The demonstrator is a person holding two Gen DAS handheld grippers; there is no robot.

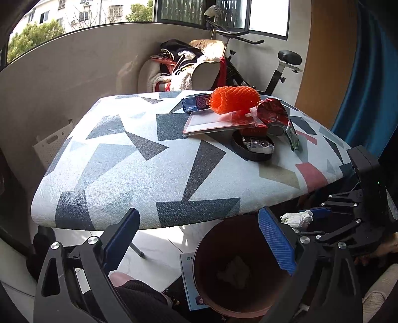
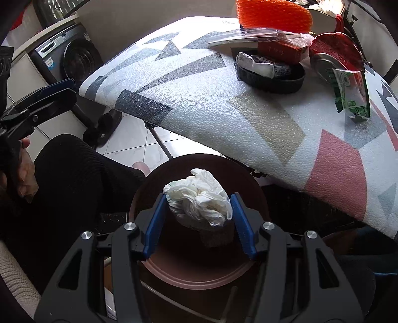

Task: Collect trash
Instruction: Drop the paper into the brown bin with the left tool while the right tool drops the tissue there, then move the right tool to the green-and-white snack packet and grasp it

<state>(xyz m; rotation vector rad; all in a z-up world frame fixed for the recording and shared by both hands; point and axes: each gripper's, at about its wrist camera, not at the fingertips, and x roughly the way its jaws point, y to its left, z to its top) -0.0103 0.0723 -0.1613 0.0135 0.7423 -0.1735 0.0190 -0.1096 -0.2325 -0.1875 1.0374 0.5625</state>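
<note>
Daylit window (image 1: pixel 74 15), white tiled floor (image 2: pixel 139 149) — perhaps a washing machine (image 2: pixel 72 56).

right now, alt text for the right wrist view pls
The right tool holds a crumpled white tissue directly above a round brown bin on the floor. Behind it, a patterned table still carries wrappers, a black dish and orange foam netting.

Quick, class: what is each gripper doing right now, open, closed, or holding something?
Left gripper: open, holding nothing.
Right gripper: closed on a crumpled white tissue, above the brown bin.
</note>
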